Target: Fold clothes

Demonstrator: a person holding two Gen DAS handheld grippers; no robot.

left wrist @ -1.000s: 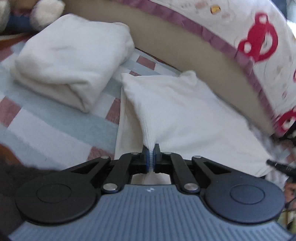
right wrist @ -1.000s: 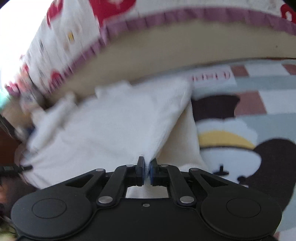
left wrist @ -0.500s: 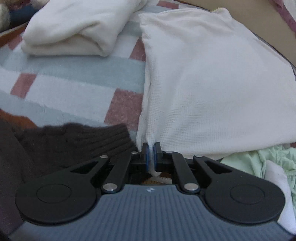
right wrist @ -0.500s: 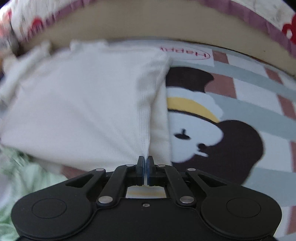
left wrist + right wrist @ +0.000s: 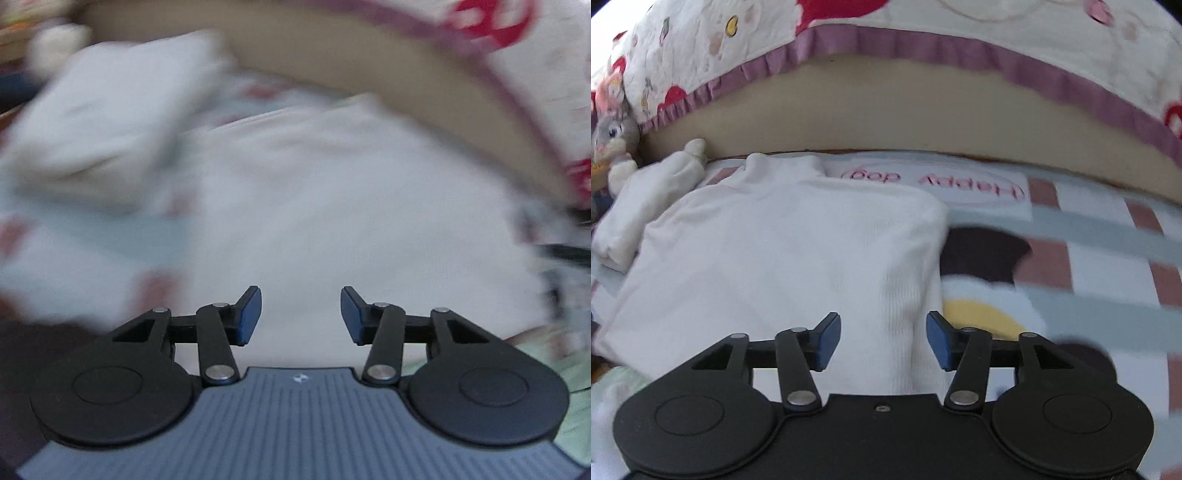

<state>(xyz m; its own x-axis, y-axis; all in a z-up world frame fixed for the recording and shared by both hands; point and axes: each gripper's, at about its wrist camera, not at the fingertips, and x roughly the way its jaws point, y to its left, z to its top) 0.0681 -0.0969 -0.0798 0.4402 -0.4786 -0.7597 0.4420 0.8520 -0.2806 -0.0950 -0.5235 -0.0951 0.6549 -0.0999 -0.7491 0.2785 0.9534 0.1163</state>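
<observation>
both grippers, left (image 5: pixel 301 317) and right (image 5: pixel 883 341), are opening their fingers with nothing gripped, and the white top (image 5: pixel 783 258) lies flat just ahead, its long axis pointing away from them.

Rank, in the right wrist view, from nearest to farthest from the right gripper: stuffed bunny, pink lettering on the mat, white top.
From the right gripper:
1. white top, directly ahead.
2. pink lettering, beyond the top.
3. stuffed bunny, far left corner.

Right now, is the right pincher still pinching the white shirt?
Apart. In the right wrist view the right gripper has its jaws opening, and bare space shows between each blue pad and the white shirt, which lies flat on the checked blanket.
</observation>
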